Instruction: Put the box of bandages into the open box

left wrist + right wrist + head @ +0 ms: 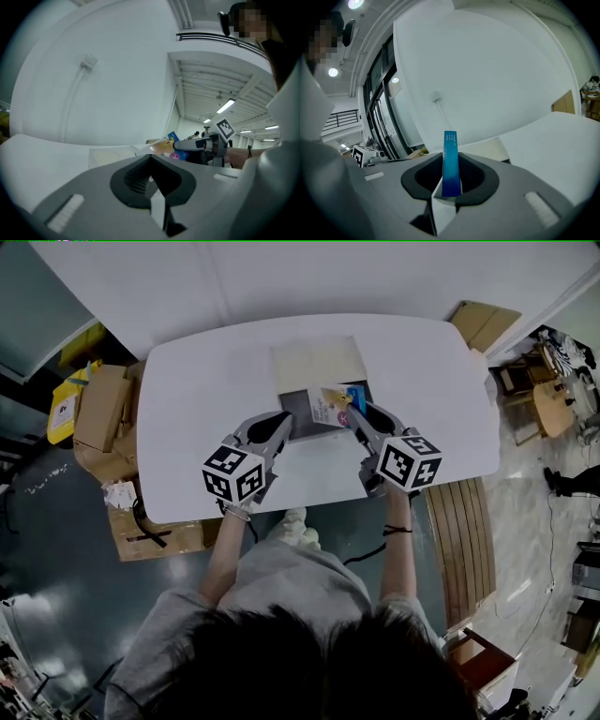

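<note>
1. At the far left, off the worktop's [202, 381] edge, cardboard cartons [101, 418] are stacked on the floor; they play no part in this step.
2. The left gripper [281, 424] reaches in from the near side, its tip just beside the open box's left wall; in the left gripper view its fingers [151, 183] are clenched together with nothing between them. I judge it is placed there to steady the box, though whether it touches the wall I cannot tell.
3. The open box [298, 414] sits mid-worktop with its pale lid flap folded away toward the far side, so the grey interior faces up and is free to take something from above.
4. The box of bandages [334, 405] hangs over the open box's right part, tilted and not yet resting inside; its blue end points toward the right gripper.
5. The right gripper [357, 418] grasps that box by its thin blue edge [450, 159] – the fingers pinch it upright between them, a narrow grip that leaves most of the pack clear of the fingers; lowering it in and releasing it is what remains, by my reading.
</note>
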Action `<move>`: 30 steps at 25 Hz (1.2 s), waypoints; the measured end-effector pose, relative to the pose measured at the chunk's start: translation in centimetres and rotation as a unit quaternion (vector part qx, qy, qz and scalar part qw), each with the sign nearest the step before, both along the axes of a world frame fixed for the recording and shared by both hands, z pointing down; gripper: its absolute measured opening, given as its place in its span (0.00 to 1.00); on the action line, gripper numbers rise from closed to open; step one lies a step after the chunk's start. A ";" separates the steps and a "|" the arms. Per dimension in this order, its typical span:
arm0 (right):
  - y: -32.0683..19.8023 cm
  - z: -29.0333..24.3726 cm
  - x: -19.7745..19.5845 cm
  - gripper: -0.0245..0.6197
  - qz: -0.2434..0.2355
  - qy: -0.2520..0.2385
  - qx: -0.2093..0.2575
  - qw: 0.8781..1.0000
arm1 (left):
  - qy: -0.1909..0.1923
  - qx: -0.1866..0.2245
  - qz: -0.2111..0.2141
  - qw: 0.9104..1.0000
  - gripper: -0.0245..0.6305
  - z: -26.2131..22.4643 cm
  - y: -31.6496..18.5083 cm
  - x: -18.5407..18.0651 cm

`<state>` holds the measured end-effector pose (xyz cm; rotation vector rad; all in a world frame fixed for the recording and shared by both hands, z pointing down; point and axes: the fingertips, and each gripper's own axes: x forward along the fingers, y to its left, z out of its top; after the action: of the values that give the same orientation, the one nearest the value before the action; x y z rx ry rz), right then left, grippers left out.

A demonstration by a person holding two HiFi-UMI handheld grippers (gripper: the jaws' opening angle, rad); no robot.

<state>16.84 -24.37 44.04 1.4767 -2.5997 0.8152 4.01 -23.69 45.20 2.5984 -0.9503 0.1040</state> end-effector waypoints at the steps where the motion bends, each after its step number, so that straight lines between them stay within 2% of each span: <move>1: -0.5 0.3 -0.2 0.20 -0.002 -0.001 -0.006 1.000 | 0.001 -0.005 0.001 1.000 0.03 0.4 -0.4 0.0; 12: -3.6 4.4 -1.5 0.20 -0.038 0.013 -0.071 0.997 | 0.005 -0.055 0.023 0.998 0.03 4.1 -2.6 1.1; 15: -3.8 5.3 -1.5 0.20 -0.044 0.004 -0.087 0.995 | 0.004 -0.064 0.024 0.998 0.03 4.7 -2.6 1.3; 30: -4.5 8.5 -2.9 0.20 -0.114 -0.001 -0.162 0.980 | 0.016 -0.104 -0.019 0.994 0.03 6.6 -2.8 1.0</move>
<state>13.99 -28.84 52.49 1.0686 -2.4274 1.1401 5.06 -26.51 51.84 2.3839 -0.9248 0.1436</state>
